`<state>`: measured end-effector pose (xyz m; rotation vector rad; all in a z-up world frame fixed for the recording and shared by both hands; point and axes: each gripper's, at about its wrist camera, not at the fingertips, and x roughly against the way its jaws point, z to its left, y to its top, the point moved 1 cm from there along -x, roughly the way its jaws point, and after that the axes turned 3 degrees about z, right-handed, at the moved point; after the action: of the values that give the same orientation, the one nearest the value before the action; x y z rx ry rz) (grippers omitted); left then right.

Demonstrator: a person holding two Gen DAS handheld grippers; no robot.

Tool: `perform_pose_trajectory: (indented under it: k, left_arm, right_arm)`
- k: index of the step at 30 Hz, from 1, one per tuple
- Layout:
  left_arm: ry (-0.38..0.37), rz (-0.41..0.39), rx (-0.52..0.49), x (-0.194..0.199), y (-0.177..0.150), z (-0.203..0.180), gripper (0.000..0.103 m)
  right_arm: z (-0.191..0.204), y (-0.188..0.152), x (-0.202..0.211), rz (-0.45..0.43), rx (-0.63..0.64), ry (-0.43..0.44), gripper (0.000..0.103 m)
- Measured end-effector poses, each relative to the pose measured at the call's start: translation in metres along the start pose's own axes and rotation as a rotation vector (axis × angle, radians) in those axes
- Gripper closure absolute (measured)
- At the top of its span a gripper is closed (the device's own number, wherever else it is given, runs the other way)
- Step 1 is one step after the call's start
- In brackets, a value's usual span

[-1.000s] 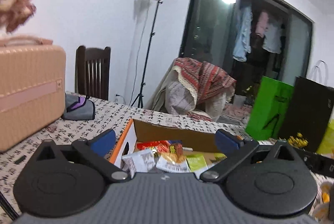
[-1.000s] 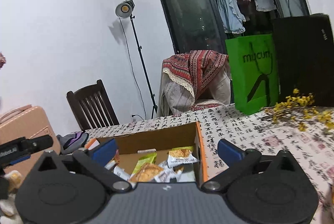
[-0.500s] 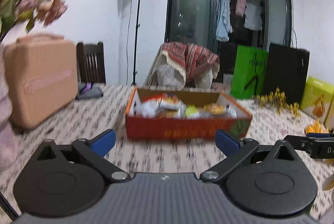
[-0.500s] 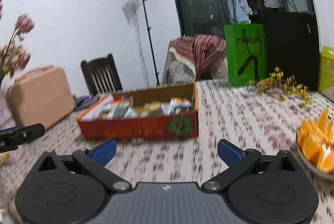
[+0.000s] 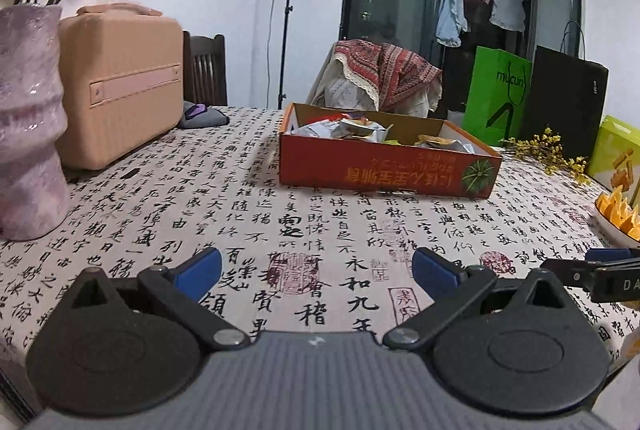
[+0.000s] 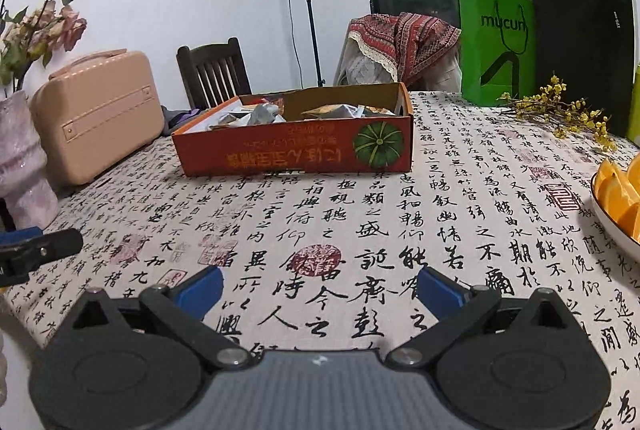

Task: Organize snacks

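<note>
An orange cardboard box (image 5: 384, 169) (image 6: 296, 149) holding several snack packets (image 5: 348, 129) (image 6: 260, 113) sits in the middle of the table on a calligraphy-print cloth. My left gripper (image 5: 316, 270) hovers low over the cloth well in front of the box, open, with nothing between its blue pads. My right gripper (image 6: 320, 288) is likewise open and empty, near the table's front edge. The right gripper's tip (image 5: 600, 266) shows at the right edge of the left wrist view; the left gripper's tip (image 6: 40, 250) shows at the left edge of the right wrist view.
A pink vase (image 5: 28, 125) with dried flowers and a pink case (image 5: 120, 85) stand at the left. A plate of orange slices (image 6: 620, 197) sits at the right edge. Green bag (image 6: 496, 45), black bag and yellow sprigs (image 6: 560, 109) lie behind. A chair (image 6: 216, 69) stands beyond.
Both grippers have pulled back from directly over the box toward the table's front edge and dropped lower. The box now sits farther away. Both stay open and empty.
</note>
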<state>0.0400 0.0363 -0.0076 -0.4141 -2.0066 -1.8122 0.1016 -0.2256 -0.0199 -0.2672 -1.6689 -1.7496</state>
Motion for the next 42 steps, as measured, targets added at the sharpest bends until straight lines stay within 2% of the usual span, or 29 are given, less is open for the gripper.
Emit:
perform_pose_trajectory:
  k: [42]
  left_arm:
    - [-0.034,0.006,-0.026,-0.0029,-0.0014,-0.0053,0.0]
  right_arm:
    - [-0.0028,0.0028,0.0021,-0.002,-0.008,-0.008,0.0]
